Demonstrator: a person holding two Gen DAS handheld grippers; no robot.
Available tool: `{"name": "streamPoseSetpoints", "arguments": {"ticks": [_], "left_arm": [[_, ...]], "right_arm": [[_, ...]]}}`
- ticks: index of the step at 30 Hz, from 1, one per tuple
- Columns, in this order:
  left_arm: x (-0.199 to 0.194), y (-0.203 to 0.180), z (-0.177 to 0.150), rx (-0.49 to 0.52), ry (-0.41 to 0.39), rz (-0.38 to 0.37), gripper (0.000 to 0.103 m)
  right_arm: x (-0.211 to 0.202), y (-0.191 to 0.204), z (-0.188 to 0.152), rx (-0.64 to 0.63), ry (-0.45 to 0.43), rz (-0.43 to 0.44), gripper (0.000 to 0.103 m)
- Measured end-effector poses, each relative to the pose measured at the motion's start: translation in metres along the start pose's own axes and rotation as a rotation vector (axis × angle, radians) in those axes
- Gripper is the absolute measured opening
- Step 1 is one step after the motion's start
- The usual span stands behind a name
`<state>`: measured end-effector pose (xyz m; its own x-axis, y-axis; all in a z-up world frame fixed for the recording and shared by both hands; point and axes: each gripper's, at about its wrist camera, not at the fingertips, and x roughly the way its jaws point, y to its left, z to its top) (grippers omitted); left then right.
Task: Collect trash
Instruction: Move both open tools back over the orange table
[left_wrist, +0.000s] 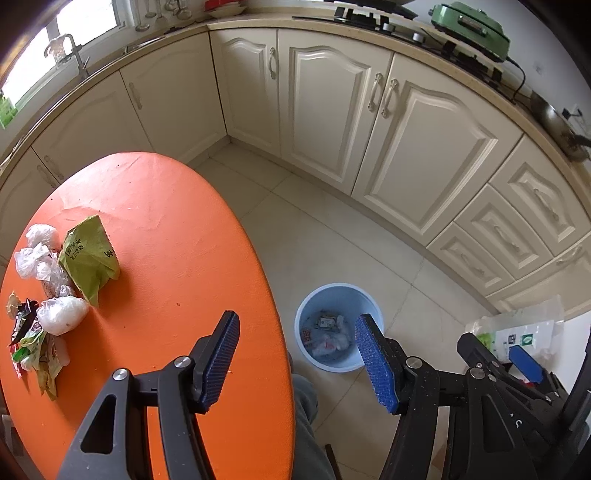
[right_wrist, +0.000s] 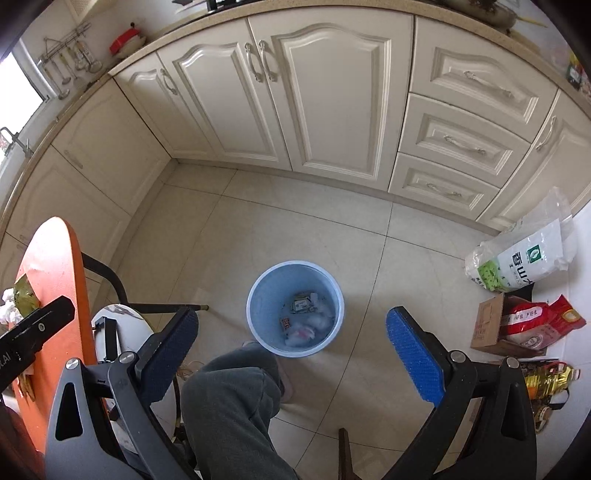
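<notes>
Right wrist view: blue bin (right_wrist: 295, 310) below, between the right gripper's (right_wrist: 291, 350) spread fingers.

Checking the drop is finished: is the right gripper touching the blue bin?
Apart. The right wrist view shows the right gripper with jaws wide and empty, floor visible between its fingers and the blue bin.

The round orange surface (left_wrist: 177, 221) looks matt and slightly creased. Crumpled clear plastic bags (left_wrist: 61, 314) and a glossy green wrapper (left_wrist: 88, 254) lie there. The smooth blue plastic bin (right_wrist: 295, 280) stands on glossy beige floor tiles (right_wrist: 406, 258).
</notes>
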<state>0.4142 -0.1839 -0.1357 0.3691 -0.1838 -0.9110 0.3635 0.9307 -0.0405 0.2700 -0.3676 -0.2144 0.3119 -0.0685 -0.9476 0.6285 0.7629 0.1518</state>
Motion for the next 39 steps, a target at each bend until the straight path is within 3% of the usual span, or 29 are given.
{"name": "streamPoseSetpoints", "arguments": {"ticks": [19,30,39], "left_arm": [[-0.031,0.01,-0.017,-0.009,-0.036,-0.014,0.061],[-0.09,0.035,-0.06,-0.02,-0.1,-0.024,0.061],[-0.151,0.079,-0.116,-0.073,-0.16,-0.029,0.061]], "right_arm": [[-0.027,-0.005,-0.009,0.013,-0.026,-0.018,0.103],[-0.071,0.005,-0.033,-0.005,-0.088,0.006,0.103],[-0.111,0.036,-0.062,-0.064,-0.146,0.047,0.103]]}}
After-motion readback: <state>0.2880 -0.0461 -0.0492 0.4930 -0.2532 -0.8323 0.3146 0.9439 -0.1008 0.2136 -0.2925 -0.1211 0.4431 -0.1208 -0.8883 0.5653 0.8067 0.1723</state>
